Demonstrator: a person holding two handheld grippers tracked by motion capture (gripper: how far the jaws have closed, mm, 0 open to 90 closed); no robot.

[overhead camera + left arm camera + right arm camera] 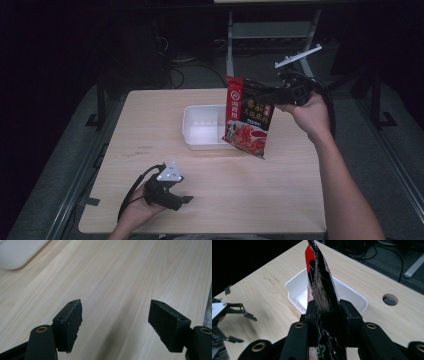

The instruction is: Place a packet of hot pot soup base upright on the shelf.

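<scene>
Right tool (272,95) pinches the red packet (248,117) by its upper edge; packet hangs long axis down, above the right rim of the white tub (195,135). Left tool (186,199) spread, empty (low on bench (280,190), well apart).

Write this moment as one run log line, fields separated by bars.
right tool: shut on red packet, above white tray | left tool: open, empty | table

A pale wooden table (280,200) lies beneath both grippers, with tangled cables (187,62) on the floor beyond them.
</scene>
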